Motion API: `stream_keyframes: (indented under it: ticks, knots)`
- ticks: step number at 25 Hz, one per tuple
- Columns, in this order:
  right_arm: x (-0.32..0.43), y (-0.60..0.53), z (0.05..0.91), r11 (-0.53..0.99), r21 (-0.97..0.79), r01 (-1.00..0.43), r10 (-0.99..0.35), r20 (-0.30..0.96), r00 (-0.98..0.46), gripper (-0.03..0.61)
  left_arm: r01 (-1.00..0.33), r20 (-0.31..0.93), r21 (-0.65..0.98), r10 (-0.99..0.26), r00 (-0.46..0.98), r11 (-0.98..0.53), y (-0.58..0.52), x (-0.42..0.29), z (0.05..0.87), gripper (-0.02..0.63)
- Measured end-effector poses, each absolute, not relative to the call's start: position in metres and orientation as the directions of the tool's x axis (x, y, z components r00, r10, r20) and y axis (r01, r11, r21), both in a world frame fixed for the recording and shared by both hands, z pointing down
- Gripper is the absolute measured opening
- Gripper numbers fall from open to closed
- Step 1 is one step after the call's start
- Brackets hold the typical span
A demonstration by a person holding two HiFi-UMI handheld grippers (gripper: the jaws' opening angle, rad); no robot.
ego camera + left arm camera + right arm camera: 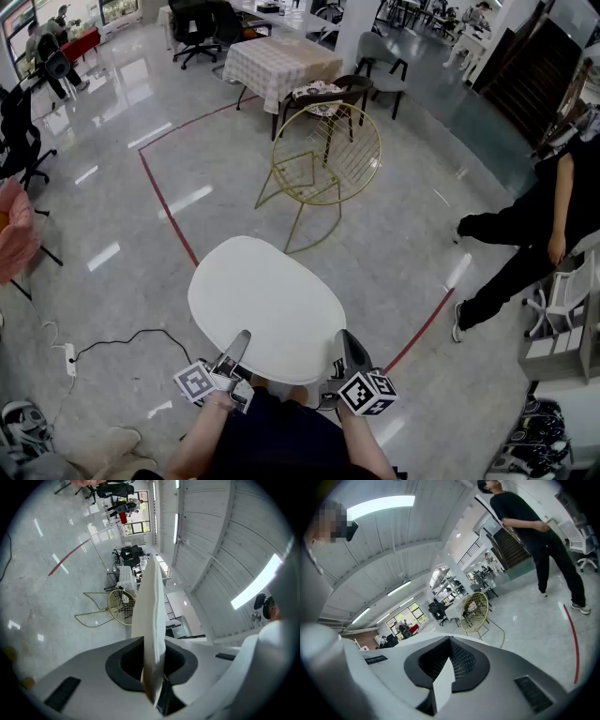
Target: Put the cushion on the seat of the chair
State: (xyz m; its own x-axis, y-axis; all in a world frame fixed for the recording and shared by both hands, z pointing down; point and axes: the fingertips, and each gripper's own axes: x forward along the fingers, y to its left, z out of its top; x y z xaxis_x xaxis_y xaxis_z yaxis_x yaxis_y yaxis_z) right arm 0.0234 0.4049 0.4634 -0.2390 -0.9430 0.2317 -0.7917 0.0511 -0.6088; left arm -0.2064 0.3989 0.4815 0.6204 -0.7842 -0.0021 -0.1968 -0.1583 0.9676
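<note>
**Cushion held in both tongs, short of the chair**

The white oval cushion (267, 309) hangs flat in the air over the grey floor (112, 216), carried by its near edge. The left gripper (239, 342) pinches that edge at the near left. In the left gripper view its jaws are pressed on the cushion's rim, which runs edge-on up the picture. The right gripper (349, 345) has the near right of the same edge. In the right gripper view only a small white wedge shows between its jaws, most likely the cushion's rim, and the jaws are closed on it.

The gold wire chair (323, 159) stands on the floor beyond the cushion's far edge, well apart from it, with its round back to the far side and its seat bare. A red tape line (167, 202) runs along the floor to the chair's left. Behind the chair is a table with a checked cloth (281, 61). A person in black (525, 244) stands near the floor's right edge.
</note>
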Motion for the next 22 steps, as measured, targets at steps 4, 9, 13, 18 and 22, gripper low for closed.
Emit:
stream_keyframes:
  ticks: [4, 9, 13, 18, 22]
  knots:
    - [0.022, 0.417, 0.454, 0.103, -0.588, -0.802, -0.939, 0.21, -0.274, -0.012, -0.193, 0.016, 0.973, -0.794, 0.608, -0.128, 0.425, -0.192, 0.488, 0.064]
    - [0.026, 0.429, 0.449, 0.152, -0.583, -0.798, -0.93, 0.19, -0.316, -0.012, -0.195, -0.012, 0.968, -0.8, 0.6, -0.161, 0.436, -0.172, 0.484, 0.064]
    - [0.032, 0.428, 0.439, 0.211, -0.555, -0.805, -0.927, 0.149, -0.345, -0.011, -0.196, -0.034, 0.965, -0.822, 0.569, -0.175, 0.439, -0.164, 0.478, 0.064]
    - [0.038, 0.417, 0.423, 0.29, -0.482, -0.827, -0.916, 0.11, -0.385, -0.011, -0.173, -0.057, 0.97, -0.854, 0.518, -0.17, 0.434, -0.153, 0.469, 0.064]
    - [0.052, 0.405, 0.421, 0.291, -0.495, -0.819, -0.915, 0.106, -0.389, -0.009, -0.178, -0.059, 0.969, -0.855, 0.516, -0.174, 0.426, -0.138, 0.465, 0.064]
